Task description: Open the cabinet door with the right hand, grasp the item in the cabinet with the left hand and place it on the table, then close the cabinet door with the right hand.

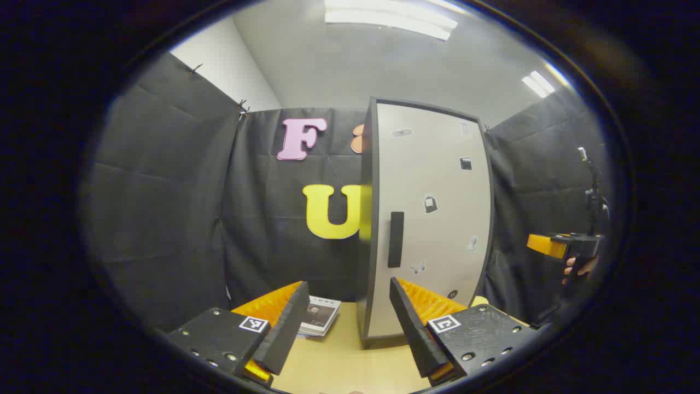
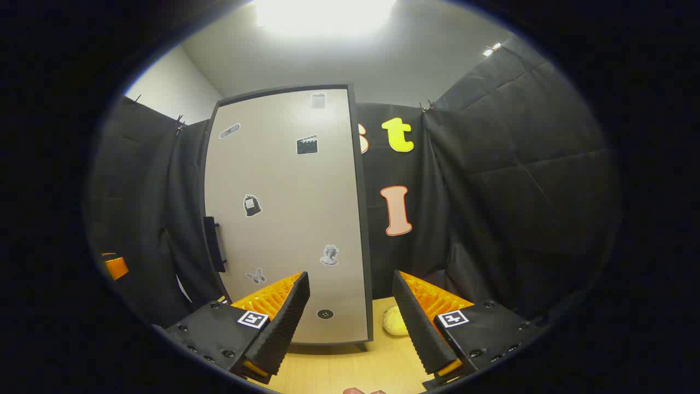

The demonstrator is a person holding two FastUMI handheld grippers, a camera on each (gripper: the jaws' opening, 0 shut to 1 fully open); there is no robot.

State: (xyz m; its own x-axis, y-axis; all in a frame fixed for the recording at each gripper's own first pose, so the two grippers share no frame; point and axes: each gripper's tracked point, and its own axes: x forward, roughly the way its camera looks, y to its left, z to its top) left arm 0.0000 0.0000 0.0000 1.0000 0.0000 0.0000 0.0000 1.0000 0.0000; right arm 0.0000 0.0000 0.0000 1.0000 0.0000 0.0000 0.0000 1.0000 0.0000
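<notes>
Right gripper (image 2: 350,314) hangs wide open and empty, facing the closed cabinet door (image 2: 290,219) near the counter's (image 2: 339,372) back edge. Left gripper (image 1: 347,320) is open, empty too. The door's dark handle (image 2: 214,243) looks rigid, good to pinch mid-bar; the door should swing lightly.

I see a booklet (image 1: 320,316) lying flat on the wooden table (image 1: 339,361) at lower centre, and ceiling lights (image 1: 391,19) glowing along the top edge.

cabinet door (image 2: 290,219): pale grey, dark frame, small black-and-grey stickers
handle (image 1: 395,239): black
table (image 2: 350,366): light wood grain
round item (image 2: 395,320): pale yellow
</notes>
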